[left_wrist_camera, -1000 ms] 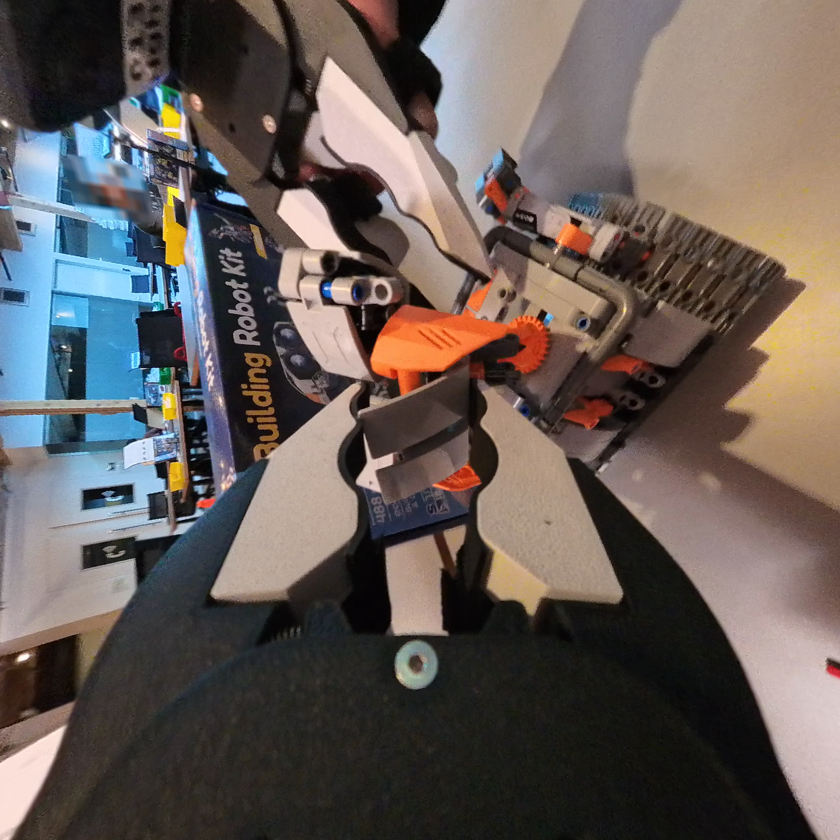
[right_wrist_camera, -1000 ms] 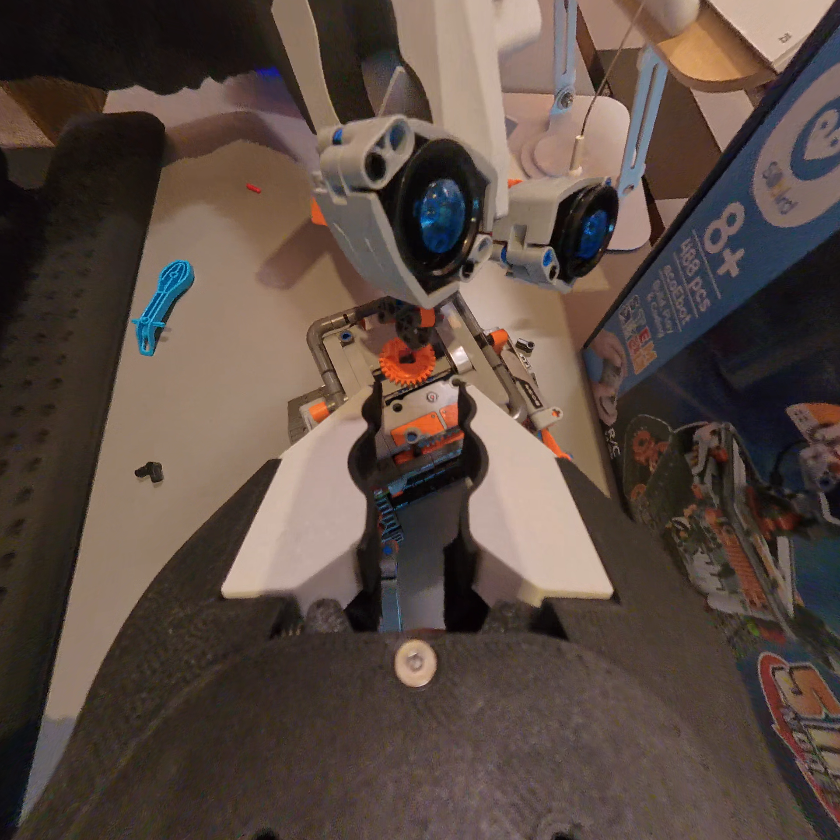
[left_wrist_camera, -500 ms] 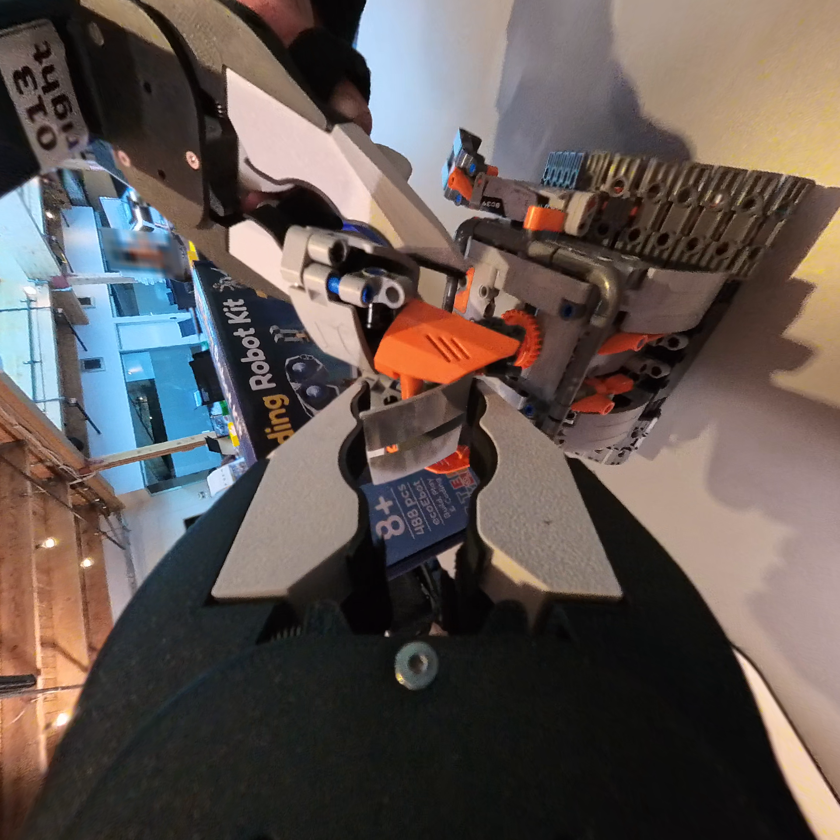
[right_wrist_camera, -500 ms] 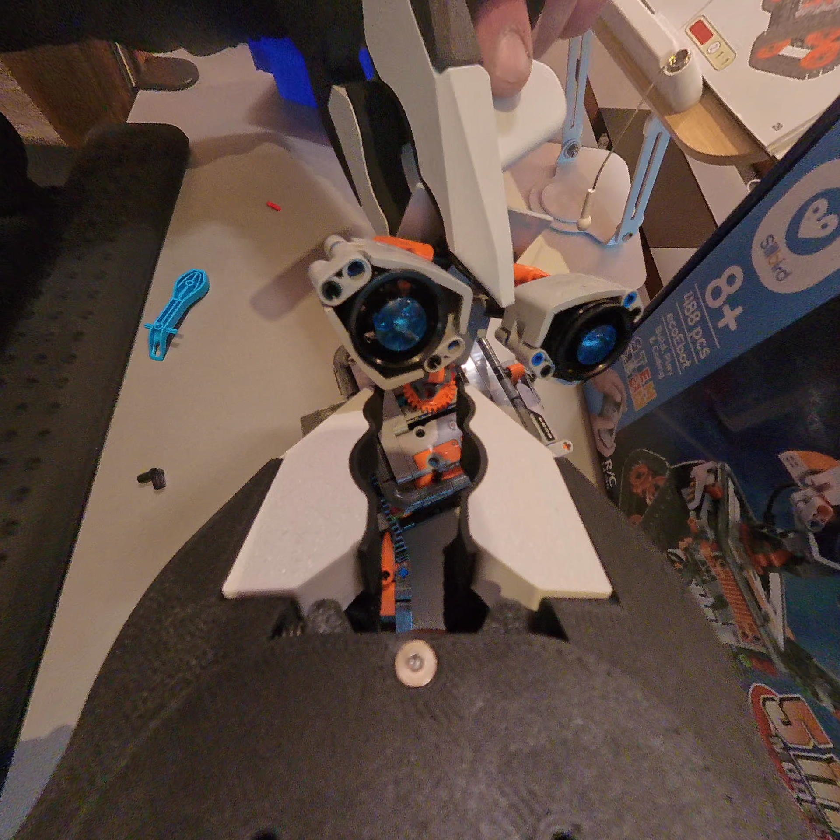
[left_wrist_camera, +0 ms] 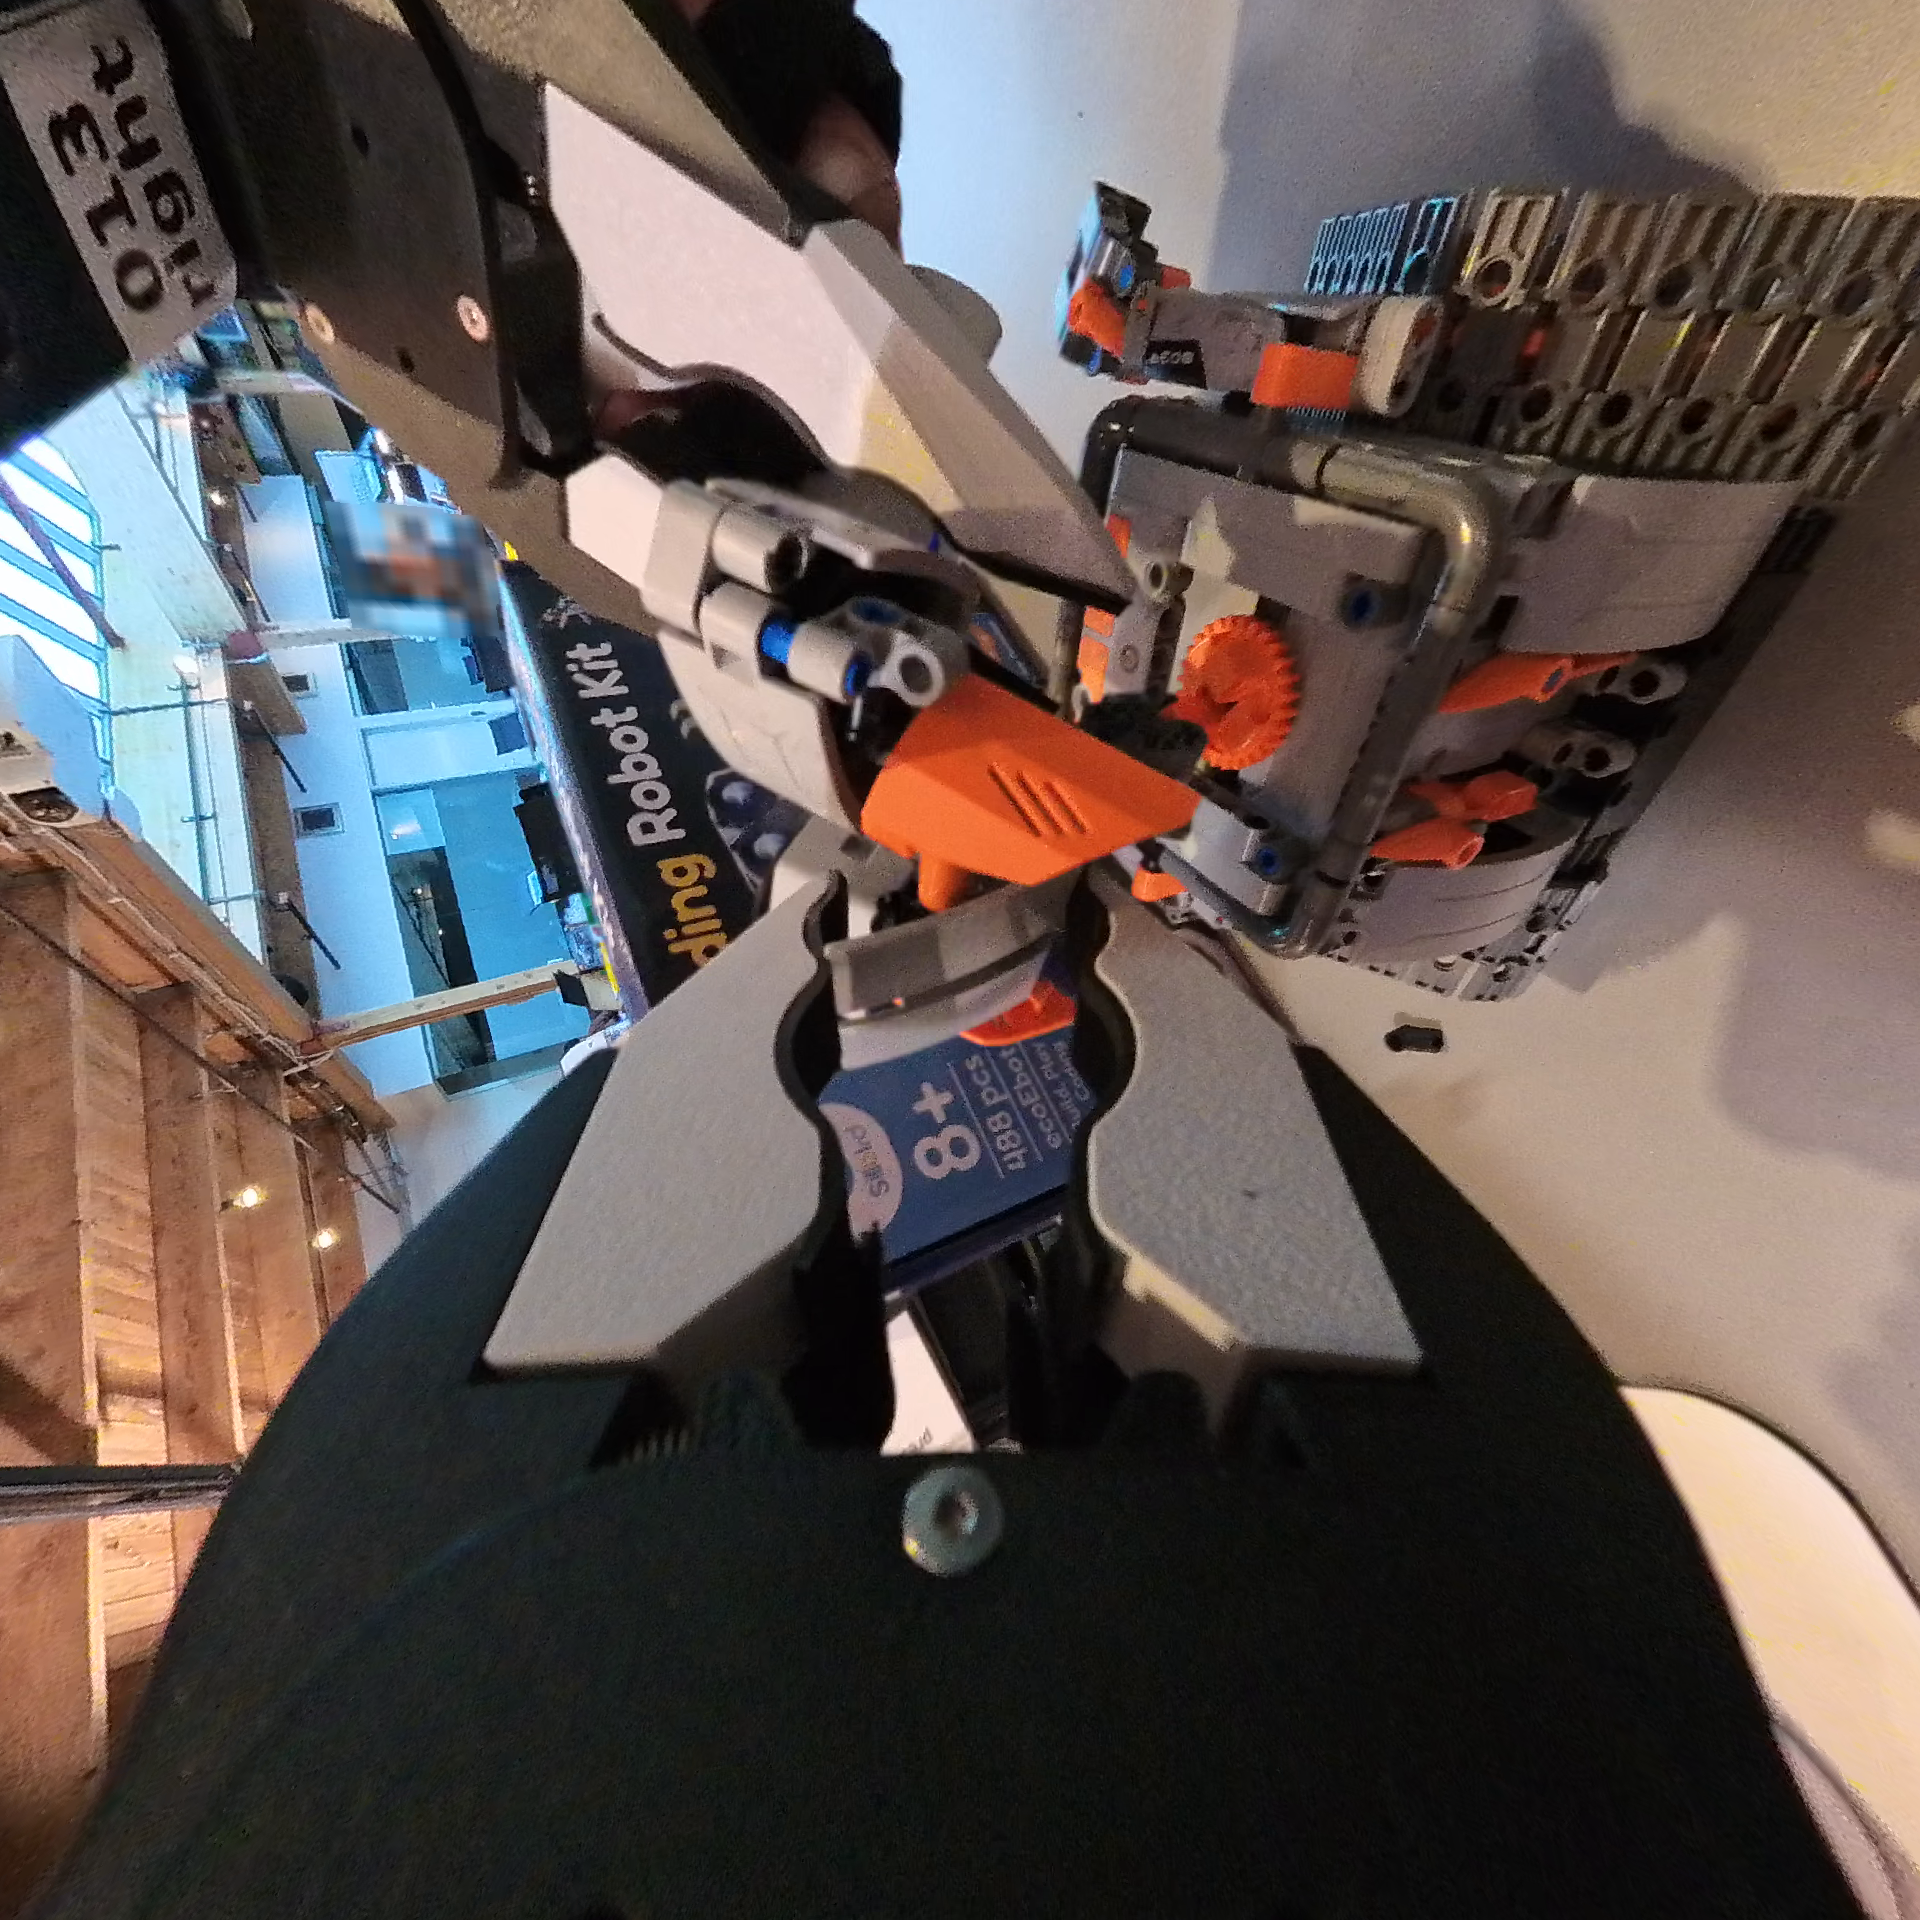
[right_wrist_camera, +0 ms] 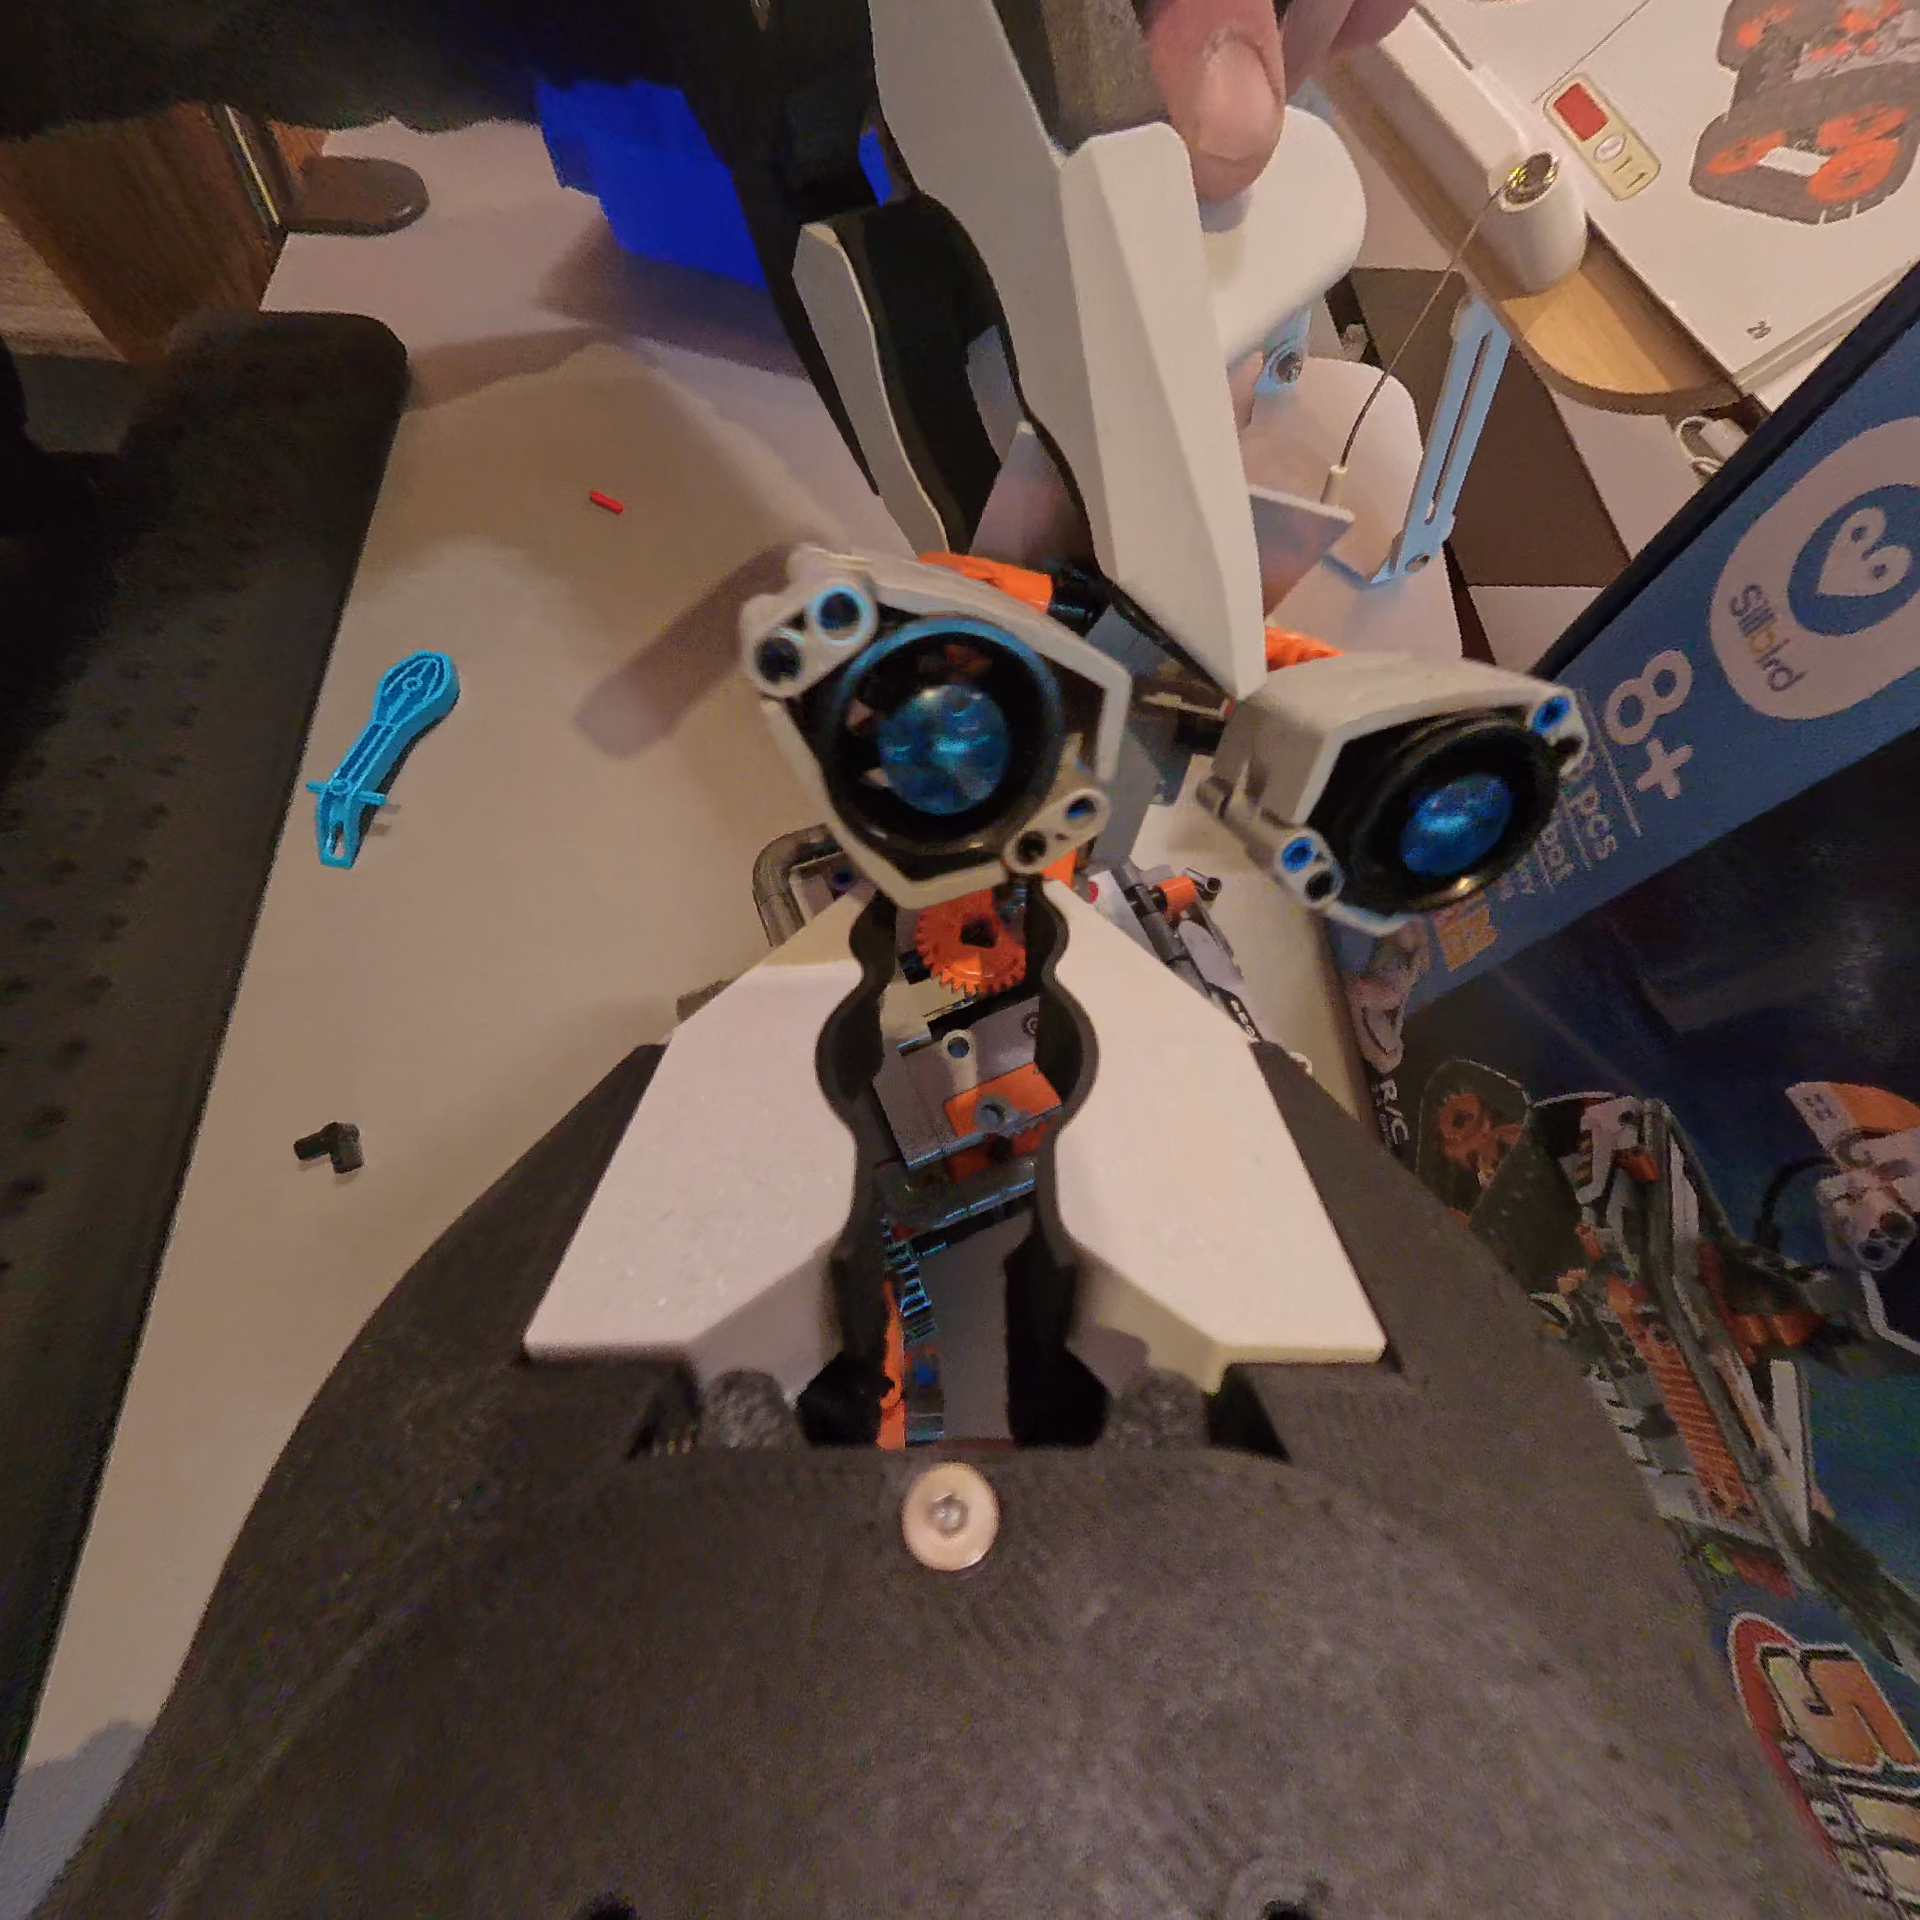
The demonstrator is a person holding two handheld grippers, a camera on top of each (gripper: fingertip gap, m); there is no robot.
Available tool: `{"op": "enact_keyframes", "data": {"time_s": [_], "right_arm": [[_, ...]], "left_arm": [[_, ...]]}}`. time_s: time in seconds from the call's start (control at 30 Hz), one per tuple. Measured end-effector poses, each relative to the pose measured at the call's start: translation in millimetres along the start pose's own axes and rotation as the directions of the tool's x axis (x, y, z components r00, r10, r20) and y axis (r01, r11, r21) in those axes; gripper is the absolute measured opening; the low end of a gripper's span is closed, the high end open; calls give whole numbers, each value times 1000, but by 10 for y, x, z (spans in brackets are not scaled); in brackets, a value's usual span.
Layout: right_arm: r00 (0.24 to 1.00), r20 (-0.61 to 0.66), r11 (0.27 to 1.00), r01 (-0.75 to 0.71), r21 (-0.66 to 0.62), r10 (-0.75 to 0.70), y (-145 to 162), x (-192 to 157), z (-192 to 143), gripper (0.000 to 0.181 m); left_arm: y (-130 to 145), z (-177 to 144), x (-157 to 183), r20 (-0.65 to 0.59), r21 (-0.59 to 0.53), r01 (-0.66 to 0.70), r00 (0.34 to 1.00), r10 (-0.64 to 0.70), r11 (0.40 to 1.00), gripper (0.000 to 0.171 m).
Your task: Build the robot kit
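Note:
A grey and orange toy robot body (left_wrist_camera: 1351, 623) on grey tracks (left_wrist_camera: 1662, 343) stands on the pale table (right_wrist_camera: 520, 987). My left gripper (left_wrist_camera: 956, 914) is shut on a grey panel (left_wrist_camera: 935, 966) at the back of the robot's head, under its orange panel (left_wrist_camera: 1018, 800). In the right wrist view its white fingers (right_wrist_camera: 1143, 416) come down between the two blue-lensed eyes (right_wrist_camera: 940, 748) (right_wrist_camera: 1444, 810). My right gripper (right_wrist_camera: 961, 914) is open, with narrow jaws. Its tips flank the orange gear (right_wrist_camera: 971, 956) on top of the body, and thin gaps show on both sides. Its upper finger (left_wrist_camera: 935, 395) reaches the body's top edge.
A dark blue kit box (right_wrist_camera: 1714, 935) stands close on the right. A light blue tool (right_wrist_camera: 379, 748), a small black pin (right_wrist_camera: 330, 1146) and a red bit (right_wrist_camera: 606, 503) lie on the table. A black mat (right_wrist_camera: 135, 831) borders the left. An open booklet (right_wrist_camera: 1714, 156) lies beyond.
My right gripper has moved in towards the body, so the orange gear now sits between its tips, and its jaws have narrowed. The head has come lower over the body. My left grip is unchanged.

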State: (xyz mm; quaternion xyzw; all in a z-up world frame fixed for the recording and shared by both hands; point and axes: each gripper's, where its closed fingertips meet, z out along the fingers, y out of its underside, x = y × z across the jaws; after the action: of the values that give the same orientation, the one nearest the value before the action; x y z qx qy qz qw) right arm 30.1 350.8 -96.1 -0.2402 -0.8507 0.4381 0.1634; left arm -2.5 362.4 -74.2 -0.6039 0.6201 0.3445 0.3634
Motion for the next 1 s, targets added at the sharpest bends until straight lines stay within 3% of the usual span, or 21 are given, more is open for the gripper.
{"op": "enact_keyframes", "data": {"time_s": [0.43, 1.0], "right_arm": [[999, 12, 1000, 30, 4, -30, -62, -92, -103, 18], [998, 26, 998, 64, -12, -63, -110, -182, 81, 17]], "left_arm": [[-88, 42, 8, -12, 46, 30, 999, -30, 998, 39], [0, 34, 57, 9, 7, -3, 1000, 3, 1000, 36]]}}
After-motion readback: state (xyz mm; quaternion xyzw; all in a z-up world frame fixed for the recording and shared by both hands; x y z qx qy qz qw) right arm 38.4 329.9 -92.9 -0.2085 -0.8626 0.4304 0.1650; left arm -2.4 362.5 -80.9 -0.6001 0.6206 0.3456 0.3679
